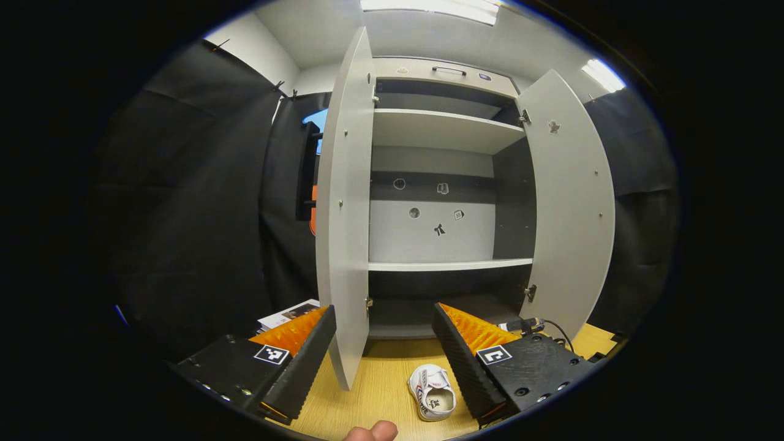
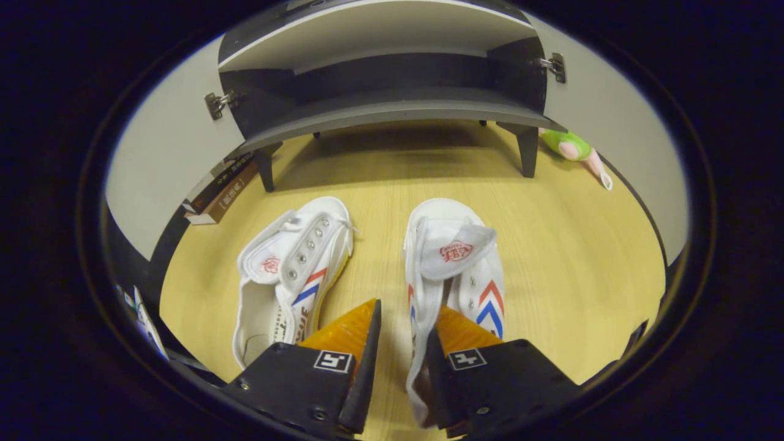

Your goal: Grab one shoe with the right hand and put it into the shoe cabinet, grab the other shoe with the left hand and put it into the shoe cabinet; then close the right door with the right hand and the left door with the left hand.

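Two white canvas shoes with red and blue chevrons lie side by side on the wooden floor before the shoe cabinet (image 2: 392, 110). My right gripper (image 2: 404, 309) hangs low over the right shoe (image 2: 456, 269). Its jaws straddle that shoe's left side wall with a gap left, so it is open. The left shoe (image 2: 288, 269) lies untouched beside it. In the left gripper view the grey cabinet (image 1: 450, 265) stands with its left door (image 1: 346, 214) and right door (image 1: 572, 202) swung wide. One shoe (image 1: 432, 392) shows below. My left gripper (image 1: 384, 309) is open, holding nothing.
Stacked books (image 2: 214, 190) lie by the cabinet's left leg, and a green plush toy (image 2: 572, 147) lies by the right leg. A black cable (image 1: 530, 323) runs near the right door. Booklets (image 1: 288, 313) sit left of the left door. A person's fingertip (image 1: 370, 432) shows at the bottom.
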Demonstrator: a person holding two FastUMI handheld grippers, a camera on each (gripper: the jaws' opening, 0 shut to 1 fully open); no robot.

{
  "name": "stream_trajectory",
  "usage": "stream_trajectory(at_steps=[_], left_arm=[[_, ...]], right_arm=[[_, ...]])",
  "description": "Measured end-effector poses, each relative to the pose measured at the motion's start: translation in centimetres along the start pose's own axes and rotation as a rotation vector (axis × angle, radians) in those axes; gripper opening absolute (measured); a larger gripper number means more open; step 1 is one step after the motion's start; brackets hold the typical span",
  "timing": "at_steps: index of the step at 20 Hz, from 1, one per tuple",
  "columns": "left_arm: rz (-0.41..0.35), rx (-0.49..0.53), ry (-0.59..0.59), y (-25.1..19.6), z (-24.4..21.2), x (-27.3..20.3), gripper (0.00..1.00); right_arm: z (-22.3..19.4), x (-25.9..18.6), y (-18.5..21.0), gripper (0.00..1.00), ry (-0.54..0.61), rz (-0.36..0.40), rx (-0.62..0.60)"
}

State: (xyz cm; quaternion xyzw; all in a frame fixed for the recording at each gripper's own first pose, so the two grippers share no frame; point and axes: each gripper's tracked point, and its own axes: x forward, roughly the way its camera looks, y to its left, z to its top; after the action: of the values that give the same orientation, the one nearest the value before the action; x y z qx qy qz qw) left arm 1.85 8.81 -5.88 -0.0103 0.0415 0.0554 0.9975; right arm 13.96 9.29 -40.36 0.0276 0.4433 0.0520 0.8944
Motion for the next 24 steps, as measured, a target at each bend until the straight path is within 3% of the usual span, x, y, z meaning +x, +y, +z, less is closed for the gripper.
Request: stream_trajectory(at_steps=[1, 2, 4, 7, 11, 18, 24], left_arm=[[0.002, -0.002, 0.006, 0.1, -0.3, 0.2, 0.95], [0.000, -0.007, 0.013, 0.0, -0.5, 0.2, 0.95], [-0.006, -0.019, 0.022, -0.1, -0.9, 0.4, 0.95], [-0.012, -0.030, 0.033, -0.5, -1.2, 0.6, 0.95], [-0.022, -0.036, 0.026, -0.9, -1.2, 0.7, 0.95], [-0.044, -0.043, 0.010, -2.1, -0.6, 0.3, 0.95], [-0.061, -0.048, -0.010, -3.2, 0.1, -0.5, 0.95]], right_arm=[[0.2, 0.1, -0.2, 0.29, -0.008, -0.007, -0.011], [0.2, 0.3, -0.2, 0.34, -0.016, -0.008, -0.020], [0.3, 0.4, -1.0, 0.26, -0.031, -0.030, -0.029], [0.7, 0.2, -1.2, 0.05, -0.045, -0.029, -0.023], [3.0, -1.6, -1.4, 0.03, -0.168, -0.059, -0.105], [8.6, -10.5, 0.2, 0.04, -0.351, -0.073, -0.268], [15.1, -18.9, 2.8, 0.03, -0.483, -0.001, -0.274]])
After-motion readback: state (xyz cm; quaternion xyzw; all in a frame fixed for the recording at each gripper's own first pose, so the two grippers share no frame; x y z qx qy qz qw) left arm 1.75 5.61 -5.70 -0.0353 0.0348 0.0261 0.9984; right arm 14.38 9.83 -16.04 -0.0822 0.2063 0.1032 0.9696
